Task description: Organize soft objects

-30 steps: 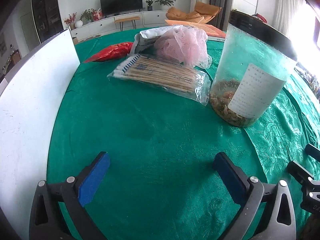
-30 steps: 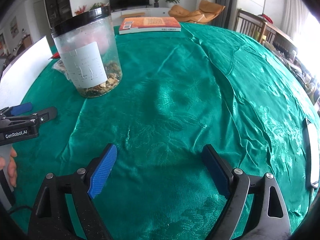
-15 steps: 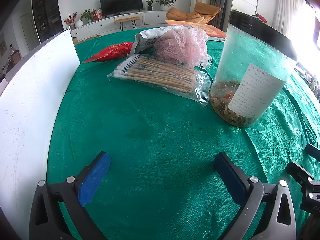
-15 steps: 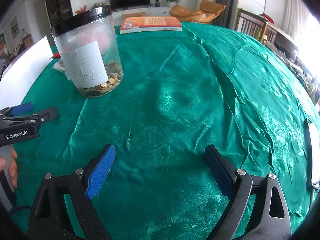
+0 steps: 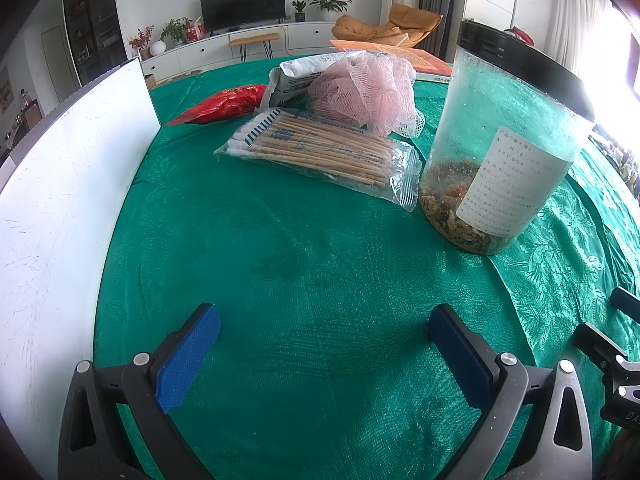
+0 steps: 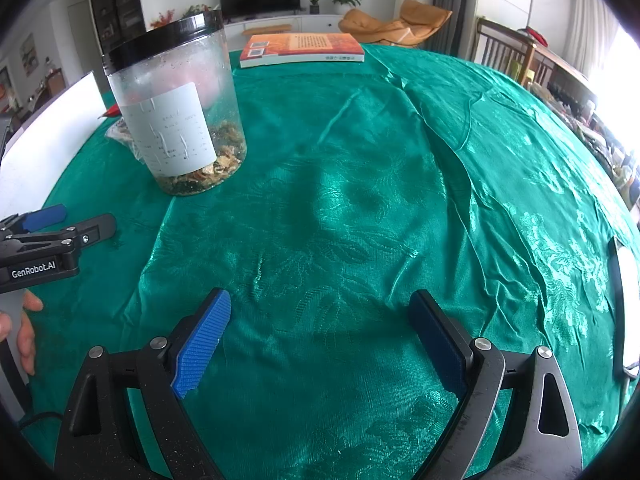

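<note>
A pink mesh bath sponge point(image 5: 366, 94) rests at the far middle of the green tablecloth, on a white pouch point(image 5: 298, 76). In front of it lies a clear bag of cotton swabs point(image 5: 320, 150), and a red packet point(image 5: 224, 105) lies to the left. My left gripper point(image 5: 324, 340) is open over bare cloth, well short of these. My right gripper point(image 6: 320, 326) is also open with nothing between its fingers, over the cloth to the right of the jar point(image 6: 180, 108). The left gripper point(image 6: 60, 228) shows at the left edge of the right wrist view, held by a hand point(image 6: 20, 328).
A tall clear jar point(image 5: 500, 148) with a black lid and dried bits inside stands right of the swabs. A white board point(image 5: 68, 208) runs along the left side. An orange book point(image 6: 302, 50) lies at the far edge. A white object point(image 6: 626, 304) sits at the right edge.
Both grippers have crept very slightly; the right wrist view has shifted a little. Nothing was picked up or let go.
</note>
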The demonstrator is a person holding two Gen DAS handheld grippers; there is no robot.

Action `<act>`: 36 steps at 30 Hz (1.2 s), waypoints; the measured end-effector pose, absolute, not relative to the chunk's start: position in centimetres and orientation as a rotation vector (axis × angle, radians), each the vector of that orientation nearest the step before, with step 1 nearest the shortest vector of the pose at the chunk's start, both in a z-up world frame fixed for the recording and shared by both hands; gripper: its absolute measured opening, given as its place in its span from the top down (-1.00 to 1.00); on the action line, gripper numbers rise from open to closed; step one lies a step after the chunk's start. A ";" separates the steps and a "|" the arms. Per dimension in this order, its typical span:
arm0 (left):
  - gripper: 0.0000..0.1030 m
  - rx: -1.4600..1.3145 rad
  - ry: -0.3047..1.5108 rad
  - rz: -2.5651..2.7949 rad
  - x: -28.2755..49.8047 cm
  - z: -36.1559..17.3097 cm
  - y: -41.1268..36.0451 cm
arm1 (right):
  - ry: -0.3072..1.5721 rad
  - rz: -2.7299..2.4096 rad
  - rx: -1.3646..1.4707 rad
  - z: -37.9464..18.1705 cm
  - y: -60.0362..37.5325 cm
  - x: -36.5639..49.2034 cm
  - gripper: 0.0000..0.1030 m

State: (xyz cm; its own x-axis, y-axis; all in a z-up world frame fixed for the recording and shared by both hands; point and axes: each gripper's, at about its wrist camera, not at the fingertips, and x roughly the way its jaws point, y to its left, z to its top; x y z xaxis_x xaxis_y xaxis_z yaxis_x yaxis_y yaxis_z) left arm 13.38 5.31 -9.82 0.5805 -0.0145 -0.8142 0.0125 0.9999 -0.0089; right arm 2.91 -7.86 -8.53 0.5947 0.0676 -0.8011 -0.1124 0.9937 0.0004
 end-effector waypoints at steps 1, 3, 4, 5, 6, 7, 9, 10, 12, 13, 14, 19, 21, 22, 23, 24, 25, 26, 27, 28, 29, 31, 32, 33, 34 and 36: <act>-1.00 -0.002 0.951 -0.016 13.4 -9.8 5.3 | 0.928 0.105 -0.052 -8.5 -7.9 2.9 -0.80; -1.00 0.000 0.955 -0.018 13.4 -9.8 5.3 | 0.928 0.105 -0.052 -8.5 -7.8 2.9 -0.80; -1.00 0.002 0.964 -0.023 13.5 -9.8 5.3 | 0.928 0.105 -0.052 -8.5 -7.9 2.9 -0.80; -1.00 0.003 0.979 -0.027 13.7 -9.8 5.4 | 0.928 0.105 -0.052 -8.5 -7.9 2.9 -0.80; -1.00 0.000 0.995 -0.024 13.9 -9.7 5.5 | 0.928 0.105 -0.052 -8.5 -7.9 2.9 -0.80; -1.00 -0.011 1.007 -0.016 14.3 -9.6 5.9 | 0.928 0.105 -0.052 -8.5 -7.9 2.9 -0.80; -1.00 -0.063 1.003 -0.001 14.8 -9.0 7.0 | 0.928 0.105 -0.052 -8.5 -7.9 2.9 -0.80; -1.00 -0.097 0.996 0.004 15.1 -8.6 7.7 | 0.928 0.105 -0.052 -8.5 -7.9 2.9 -0.80; -1.00 -0.176 0.989 0.023 15.8 -8.0 9.1 | 0.928 0.105 -0.052 -8.5 -7.9 2.9 -0.80; -1.00 -0.215 0.992 0.033 16.4 -7.7 9.8 | 0.928 0.105 -0.052 -8.5 -7.9 2.9 -0.80; -1.00 -0.257 0.995 0.040 17.1 -7.5 10.4 | 0.928 0.105 -0.052 -8.5 -7.9 2.9 -0.80; -0.99 -0.412 1.031 0.045 21.2 -7.6 12.0 | 0.928 0.106 -0.051 -8.5 -7.9 2.9 -0.80; -0.99 -0.436 1.053 0.042 23.0 -8.0 11.9 | 0.928 0.106 -0.052 -8.5 -7.9 2.9 -0.80; -0.99 -0.440 1.058 0.045 23.8 -8.3 11.7 | 0.928 0.106 -0.052 -8.5 -7.9 2.9 -0.80; -0.99 -0.440 1.060 0.047 24.5 -8.4 11.5 | 0.928 0.106 -0.052 -8.5 -7.9 2.9 -0.80; -0.99 -0.425 1.055 0.060 25.1 -8.4 11.1 | 0.928 0.106 -0.051 -8.5 -7.9 2.9 -0.80; -0.98 -0.400 1.046 0.069 25.8 -8.3 10.7 | 0.928 0.106 -0.051 -8.5 -7.9 2.9 -0.80; -0.98 -0.382 1.044 0.068 26.4 -8.4 10.4 | 0.928 0.106 -0.051 -8.5 -7.9 2.9 -0.80; -0.98 -0.361 1.036 0.074 27.0 -8.5 10.2 | 0.928 0.106 -0.051 -8.5 -7.9 2.9 -0.80; -0.98 -0.344 1.029 0.076 27.5 -8.5 10.0 | 0.928 0.107 -0.051 -8.5 -7.9 2.9 -0.80; -0.98 -0.326 1.020 0.084 27.9 -8.6 9.9 | 0.928 0.107 -0.051 -8.5 -7.9 2.9 -0.80; -0.99 -0.293 0.997 0.100 28.5 -8.8 9.8 | 0.928 0.107 -0.051 -8.5 -7.9 2.9 -0.80; -1.00 -0.267 0.989 0.111 29.0 -9.0 9.6 | 0.928 0.107 -0.051 -8.5 -7.9 2.9 -0.80; -1.00 -0.226 0.985 0.126 29.2 -9.2 9.2 | 0.928 0.107 -0.051 -8.5 -7.9 2.9 -0.80; -1.00 -0.168 0.988 0.140 29.5 -9.5 8.7 | 0.928 0.107 -0.051 -8.5 -7.9 2.9 -0.80; -1.00 -0.049 0.981 0.133 29.6 -9.7 7.6 | 0.928 0.107 -0.051 -8.5 -7.9 2.9 -0.81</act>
